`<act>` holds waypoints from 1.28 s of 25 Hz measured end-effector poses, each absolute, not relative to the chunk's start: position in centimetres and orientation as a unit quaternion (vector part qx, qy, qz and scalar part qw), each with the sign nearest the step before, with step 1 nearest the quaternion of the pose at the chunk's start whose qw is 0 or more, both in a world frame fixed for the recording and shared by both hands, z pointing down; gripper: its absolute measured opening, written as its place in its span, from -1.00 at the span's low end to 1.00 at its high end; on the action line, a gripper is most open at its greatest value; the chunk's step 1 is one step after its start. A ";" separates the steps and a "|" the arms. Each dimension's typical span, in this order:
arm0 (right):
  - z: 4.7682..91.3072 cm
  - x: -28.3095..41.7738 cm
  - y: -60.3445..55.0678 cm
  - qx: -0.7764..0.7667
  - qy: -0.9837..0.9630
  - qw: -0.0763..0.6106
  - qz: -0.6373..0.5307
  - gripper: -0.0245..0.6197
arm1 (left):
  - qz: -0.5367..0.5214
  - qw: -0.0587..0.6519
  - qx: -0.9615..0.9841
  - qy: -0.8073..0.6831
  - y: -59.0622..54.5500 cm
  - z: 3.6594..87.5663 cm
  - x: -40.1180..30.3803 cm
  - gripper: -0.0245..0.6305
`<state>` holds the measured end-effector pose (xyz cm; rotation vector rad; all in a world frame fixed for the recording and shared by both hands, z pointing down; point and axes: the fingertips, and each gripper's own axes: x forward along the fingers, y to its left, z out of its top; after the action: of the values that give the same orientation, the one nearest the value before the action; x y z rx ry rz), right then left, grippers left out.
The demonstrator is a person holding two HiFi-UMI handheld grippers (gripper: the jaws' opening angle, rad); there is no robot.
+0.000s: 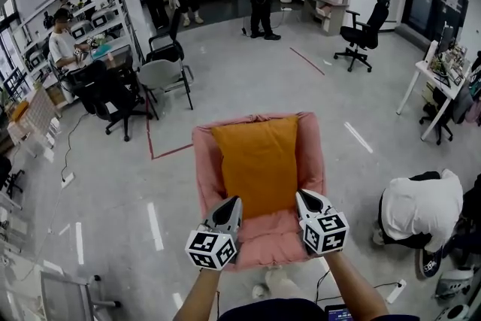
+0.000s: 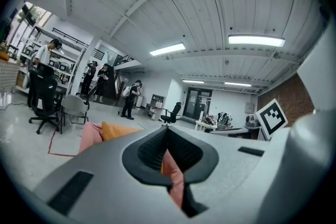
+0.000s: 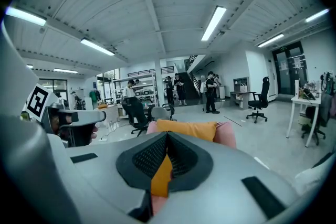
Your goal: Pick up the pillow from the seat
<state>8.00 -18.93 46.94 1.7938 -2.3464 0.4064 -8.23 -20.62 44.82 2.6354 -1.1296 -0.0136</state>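
**Pillow (image 1: 257,162) lies on pink armchair (image 1: 310,154), both tools clenched at its near end**

Orange and rectangular, the pillow rests lengthwise on the armchair. Its far end leans up against the backrest and its near end lies flat on the seat cushion. Pink upholstery shows around it on both sides and in front.

The left tool (image 1: 234,201) hangs over the front left of the seat with its tip just beside the pillow's near left corner. Its own view shows the jaws pressed together, and only a sliver of pink fabric shows through the notch below them. In that view the pillow (image 2: 118,130) and the armchair (image 2: 90,136) sit left of the left tool (image 2: 168,136).

The right tool (image 1: 301,195) mirrors it at the front right, with its tip at the pillow's near right edge. Whether either tip touches the fabric cannot be told. In its own view the right tool (image 3: 167,139) is clenched too, and orange shows through the notch. The pillow (image 3: 186,129) stands straight ahead against the pink backrest (image 3: 227,134).

On the grey floor around the armchair are a grey chair (image 1: 161,75), a black office chair (image 1: 361,30) and a white worktop (image 1: 432,79) at the right. A person in a white shirt (image 1: 417,210) crouches just right of the armchair.
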 end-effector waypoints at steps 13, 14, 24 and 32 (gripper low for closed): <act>48.1 11.7 -24.9 0.598 -0.783 0.073 0.153 -0.87 | 0.007 0.143 0.907 -0.395 -26.2 46.0 -4.7 -0.91; 48.3 12.0 -25.3 0.599 -0.782 0.074 0.155 -0.87 | 0.007 0.144 0.907 -0.395 -26.7 46.1 -4.4 -0.91; 51.0 13.4 -29.8 0.597 -0.778 0.087 0.178 -0.87 | 0.031 0.156 0.908 -0.387 -31.1 48.9 -2.8 -0.91; 54.0 14.2 -31.9 0.595 -0.771 0.106 0.201 -0.87 | 0.055 0.174 0.907 -0.379 -34.0 51.7 -1.6 -0.91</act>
<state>14.20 -31.86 54.00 1.7518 -2.2714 0.5922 -1.63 -34.05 51.73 2.5720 -1.0753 0.1572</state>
